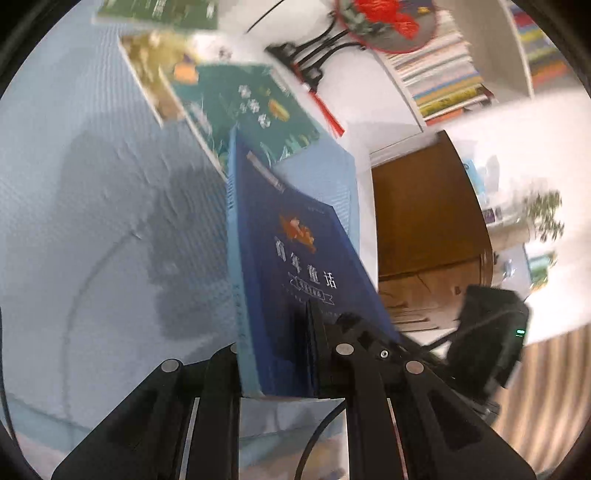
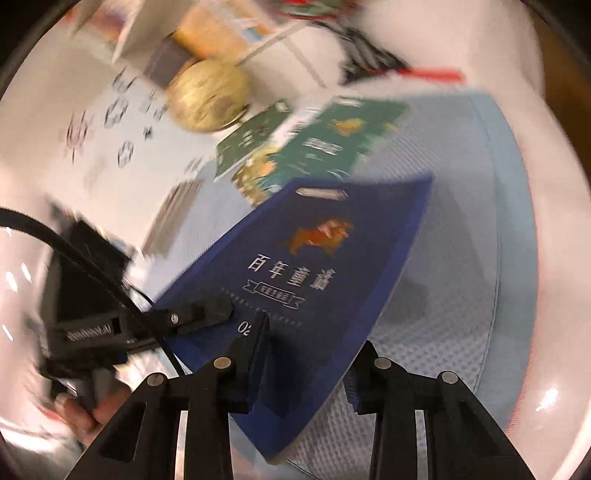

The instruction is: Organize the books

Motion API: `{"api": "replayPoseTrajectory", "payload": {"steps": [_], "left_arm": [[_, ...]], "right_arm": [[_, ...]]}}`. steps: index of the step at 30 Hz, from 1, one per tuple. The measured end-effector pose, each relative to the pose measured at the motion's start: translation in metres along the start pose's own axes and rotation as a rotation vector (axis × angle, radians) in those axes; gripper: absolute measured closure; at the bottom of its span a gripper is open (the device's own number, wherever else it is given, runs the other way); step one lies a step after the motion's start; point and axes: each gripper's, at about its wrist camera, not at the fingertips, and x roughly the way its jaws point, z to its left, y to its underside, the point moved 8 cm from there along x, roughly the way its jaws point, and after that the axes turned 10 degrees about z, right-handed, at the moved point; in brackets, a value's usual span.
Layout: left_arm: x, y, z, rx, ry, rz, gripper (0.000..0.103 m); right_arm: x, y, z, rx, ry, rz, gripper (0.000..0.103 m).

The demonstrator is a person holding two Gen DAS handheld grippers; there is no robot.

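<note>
A dark blue book (image 1: 295,258) with a gold animal and white lettering on its cover is lifted off the light blue mat (image 1: 92,184) and tilted. My left gripper (image 1: 277,332) is shut on its lower edge; in the right wrist view the left gripper (image 2: 207,314) bites the book's left edge. The right gripper (image 2: 314,347) straddles the near corner of the blue book (image 2: 314,258), one finger on the cover and the other at the page edge, both touching. In the left wrist view the right gripper (image 1: 487,332) shows only as a blurred black body.
Green books (image 1: 251,107) lie overlapping on the mat beyond the blue one, also seen as green books (image 2: 332,144). A shelf of upright books (image 1: 439,74) and a red ornament (image 1: 384,22) stand behind. A gold globe (image 2: 207,96) sits far left. A hand (image 2: 81,410) holds the left gripper.
</note>
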Motion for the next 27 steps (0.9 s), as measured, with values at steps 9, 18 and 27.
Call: {"api": "replayPoseTrajectory", "payload": {"steps": [9, 18, 27], "left_arm": [[-0.110, 0.002, 0.025, 0.057, -0.021, -0.123, 0.090], [-0.247, -0.047, 0.087, 0.107, -0.064, -0.236, 0.089], [-0.336, -0.096, 0.169, 0.111, -0.084, -0.301, 0.089]], "right_arm": [[-0.004, -0.019, 0.111, -0.183, 0.078, -0.067, 0.068], [0.034, -0.085, 0.253, -0.260, 0.113, -0.133, 0.068], [0.104, -0.145, 0.352, -0.288, 0.090, -0.162, 0.067]]}}
